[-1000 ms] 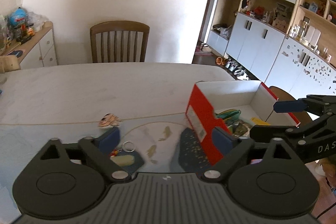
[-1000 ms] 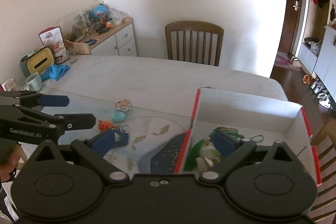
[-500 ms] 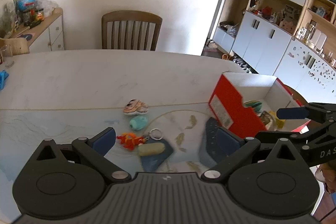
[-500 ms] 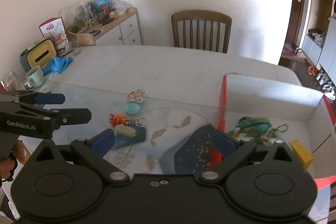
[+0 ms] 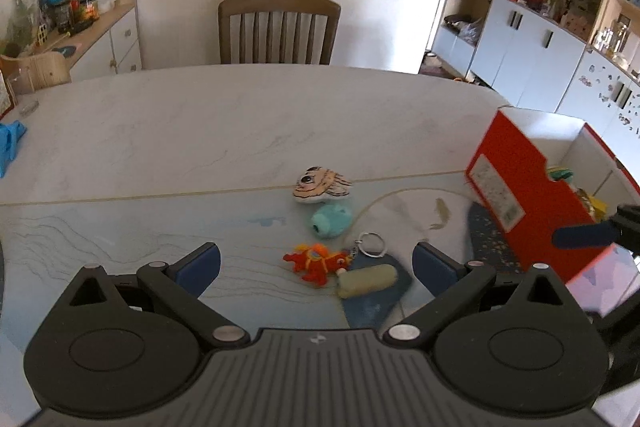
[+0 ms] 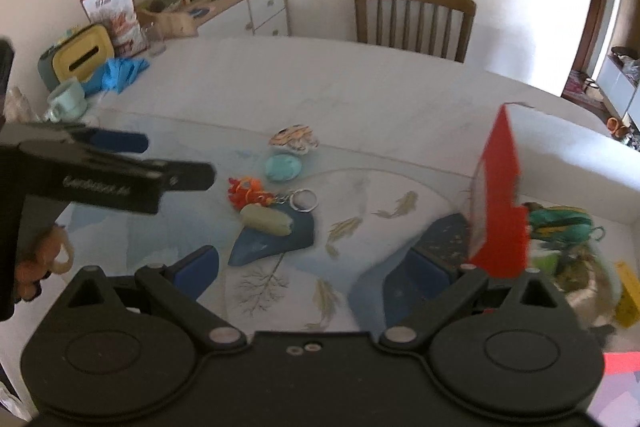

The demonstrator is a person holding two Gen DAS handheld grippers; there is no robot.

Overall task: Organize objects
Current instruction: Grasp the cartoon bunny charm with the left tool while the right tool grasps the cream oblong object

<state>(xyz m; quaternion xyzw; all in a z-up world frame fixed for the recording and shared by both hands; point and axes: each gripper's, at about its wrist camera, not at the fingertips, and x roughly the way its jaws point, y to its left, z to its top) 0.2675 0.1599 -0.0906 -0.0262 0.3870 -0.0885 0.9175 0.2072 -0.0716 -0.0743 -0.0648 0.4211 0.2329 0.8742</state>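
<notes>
Keychain toys lie in a loose cluster near the middle of my desk (image 5: 160, 131): a striped fish plush (image 5: 322, 184) farthest, a round teal plush (image 5: 331, 220) just nearer, then an orange crab charm (image 5: 316, 261) touching a pale yellow tube (image 5: 367, 279) with a metal ring (image 5: 371, 245). To the right stands the red box (image 5: 520, 195), open-topped, with a green toy (image 6: 560, 225) and other bits already inside.

My left tongs (image 5: 316, 265) hang released above the crab, both blue pads wide apart and holding nothing. My right tongs (image 6: 316, 269) are likewise spread and empty, with one pad close beside the box's red wall.

Likely trouble: the crab, tube and ring sit so tightly together that closing on one may drag or snag another, and my right tongs could knock the light box aside.

Pale marble shows at the far side; a printed fish mat (image 6: 360, 211) covers the near side. A wooden chair (image 5: 279, 27), a cluttered sideboard (image 5: 100, 39) and white cupboards (image 5: 532, 55) stand beyond.
</notes>
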